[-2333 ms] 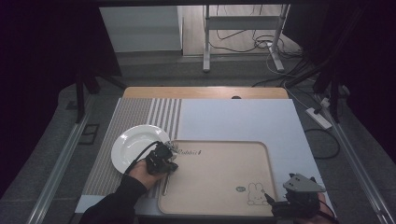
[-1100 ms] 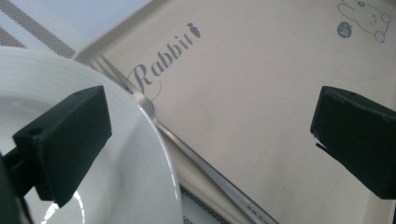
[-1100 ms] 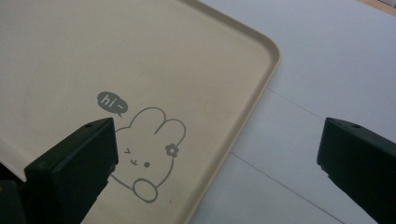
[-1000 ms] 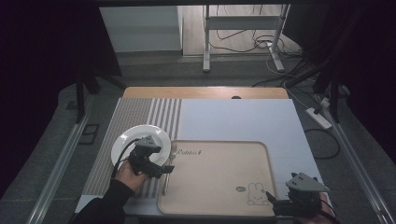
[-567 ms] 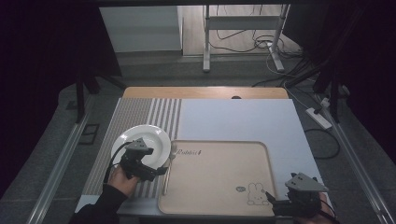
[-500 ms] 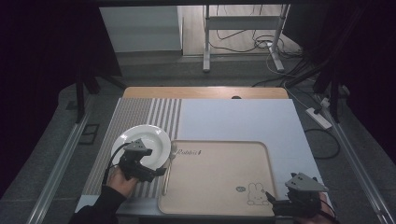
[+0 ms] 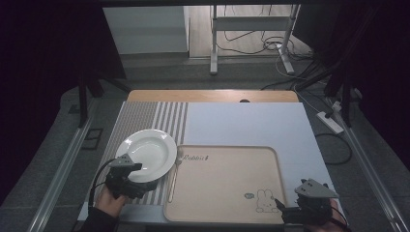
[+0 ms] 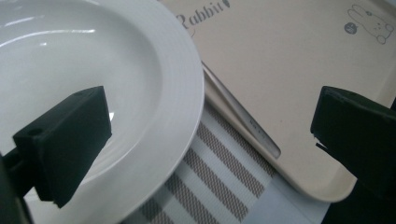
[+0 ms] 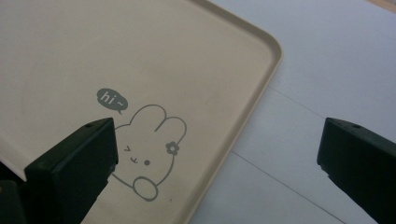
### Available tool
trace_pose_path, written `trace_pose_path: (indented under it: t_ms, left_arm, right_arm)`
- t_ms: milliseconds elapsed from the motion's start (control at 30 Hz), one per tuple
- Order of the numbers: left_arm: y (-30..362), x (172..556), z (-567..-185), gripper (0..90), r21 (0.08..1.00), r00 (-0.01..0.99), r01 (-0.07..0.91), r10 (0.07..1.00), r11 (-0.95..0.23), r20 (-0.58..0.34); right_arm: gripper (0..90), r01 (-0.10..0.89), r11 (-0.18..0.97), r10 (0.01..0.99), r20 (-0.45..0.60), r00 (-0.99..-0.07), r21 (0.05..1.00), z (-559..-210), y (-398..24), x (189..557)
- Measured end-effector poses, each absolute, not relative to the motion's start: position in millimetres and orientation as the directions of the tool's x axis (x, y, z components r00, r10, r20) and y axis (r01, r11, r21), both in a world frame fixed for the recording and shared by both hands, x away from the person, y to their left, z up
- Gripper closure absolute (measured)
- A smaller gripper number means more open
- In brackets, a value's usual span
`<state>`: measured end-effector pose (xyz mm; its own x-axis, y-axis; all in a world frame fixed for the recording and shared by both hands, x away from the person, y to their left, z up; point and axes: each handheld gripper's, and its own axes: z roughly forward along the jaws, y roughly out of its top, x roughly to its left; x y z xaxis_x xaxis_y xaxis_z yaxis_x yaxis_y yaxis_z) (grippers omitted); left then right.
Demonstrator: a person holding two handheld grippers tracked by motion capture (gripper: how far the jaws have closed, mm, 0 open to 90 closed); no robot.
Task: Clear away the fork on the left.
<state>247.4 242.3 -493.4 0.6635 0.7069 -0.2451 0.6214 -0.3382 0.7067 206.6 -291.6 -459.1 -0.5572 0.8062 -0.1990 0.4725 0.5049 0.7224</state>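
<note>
A white plate (image 7: 146, 153) rests on a striped placemat (image 7: 145, 116) at the left. A beige tray (image 7: 222, 193) with a rabbit print lies to its right. Between them a slim metal utensil (image 7: 173, 179) lies along the tray's left edge. My left gripper (image 7: 131, 177) hovers at the plate's near rim, open; in the left gripper view its jaws straddle the plate (image 8: 93, 70) rim, the utensil (image 8: 243, 122) and the tray (image 8: 289, 70) corner. My right gripper (image 7: 290, 209) is open at the tray's near right corner, over the rabbit drawing (image 9: 149, 154).
A pale blue mat (image 7: 251, 125) covers the table behind and to the right of the tray. The wooden table edge (image 7: 212, 95) runs along the back. Beyond it stand a metal stand (image 7: 251, 34) and floor cables.
My left gripper has drawn back left and toward the person, from the tray's left edge to the plate's near rim. The right gripper has stayed put.
</note>
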Motion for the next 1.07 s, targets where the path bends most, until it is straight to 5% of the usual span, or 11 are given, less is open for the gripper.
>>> trace_pose_path:
  t_ms: [1067]
  left_arm:
    - [273, 212, -490, 0.0, 0.717, 0.593, 0.630, 0.781, -0.299, -0.194]
  right_arm:
    - [0.0, 0.473, 0.513, 0.803, -0.207, -0.559, 0.716, -460, -291, 207]
